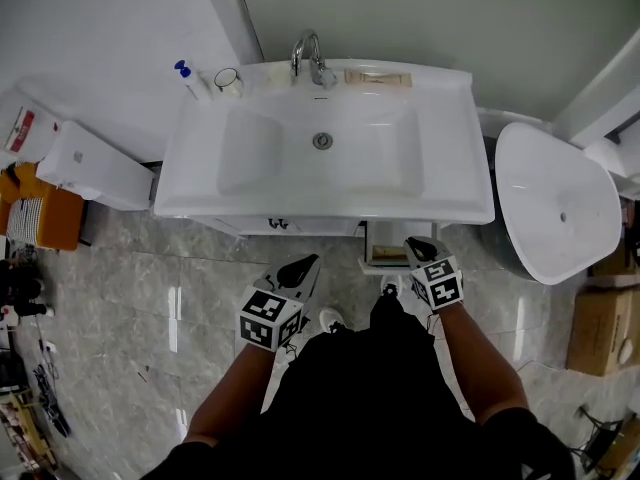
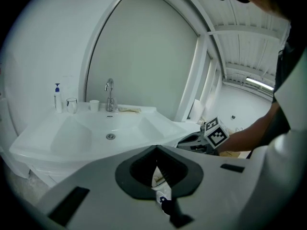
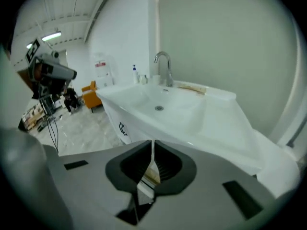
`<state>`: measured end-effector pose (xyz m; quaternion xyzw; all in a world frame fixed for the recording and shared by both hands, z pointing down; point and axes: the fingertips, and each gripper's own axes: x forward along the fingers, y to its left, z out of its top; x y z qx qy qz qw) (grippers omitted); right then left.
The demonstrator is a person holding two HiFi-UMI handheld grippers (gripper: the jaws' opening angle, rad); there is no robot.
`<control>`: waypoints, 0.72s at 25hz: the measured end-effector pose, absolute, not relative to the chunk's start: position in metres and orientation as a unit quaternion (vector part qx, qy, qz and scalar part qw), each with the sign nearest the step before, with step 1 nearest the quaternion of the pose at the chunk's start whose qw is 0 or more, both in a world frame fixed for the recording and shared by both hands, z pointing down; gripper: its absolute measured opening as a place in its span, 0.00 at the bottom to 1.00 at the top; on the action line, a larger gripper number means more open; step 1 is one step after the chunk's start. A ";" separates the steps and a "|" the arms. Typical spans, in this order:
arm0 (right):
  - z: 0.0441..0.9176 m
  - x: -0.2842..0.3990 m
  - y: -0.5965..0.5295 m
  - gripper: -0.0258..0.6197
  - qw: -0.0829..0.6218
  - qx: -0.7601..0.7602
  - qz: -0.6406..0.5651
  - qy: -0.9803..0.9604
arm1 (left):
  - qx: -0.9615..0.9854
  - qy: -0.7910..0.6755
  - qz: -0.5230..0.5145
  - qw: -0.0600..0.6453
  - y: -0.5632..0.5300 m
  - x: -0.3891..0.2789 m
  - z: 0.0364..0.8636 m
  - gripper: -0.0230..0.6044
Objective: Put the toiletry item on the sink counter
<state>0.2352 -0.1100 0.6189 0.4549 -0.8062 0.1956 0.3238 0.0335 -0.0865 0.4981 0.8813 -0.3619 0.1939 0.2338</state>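
A beige toiletry tube (image 1: pixel 378 78) lies on the white sink counter (image 1: pixel 455 143), right of the faucet (image 1: pixel 312 60); it also shows in the left gripper view as the tube (image 2: pixel 128 109) and in the right gripper view as the tube (image 3: pixel 192 87). A blue-capped pump bottle (image 1: pixel 188 78) and a glass cup (image 1: pixel 228 81) stand at the counter's back left. My left gripper (image 1: pixel 300 268) and right gripper (image 1: pixel 421 249) hang low in front of the sink, apart from everything. Each one's jaws meet in a thin line, left (image 2: pixel 156 150) and right (image 3: pixel 153 145), with nothing held.
A white tub-shaped basin (image 1: pixel 555 203) stands to the right of the sink, with a cardboard box (image 1: pixel 600 328) behind it. At the left are a white box (image 1: pixel 95 166) and an orange chair (image 1: pixel 45 218). An open cabinet shelf (image 1: pixel 385 255) sits under the counter.
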 end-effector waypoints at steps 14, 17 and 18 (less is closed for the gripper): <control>0.483 0.190 -0.065 0.05 0.106 0.482 0.216 -0.842 | 0.900 -0.339 0.178 0.211 -0.075 0.030 0.474 0.04; 0.478 0.187 -0.075 0.05 0.099 0.484 0.209 -0.844 | 0.899 -0.341 0.182 0.206 -0.084 0.028 0.471 0.04; 0.478 0.187 -0.080 0.05 0.098 0.485 0.208 -0.844 | 0.898 -0.343 0.183 0.205 -0.088 0.027 0.470 0.04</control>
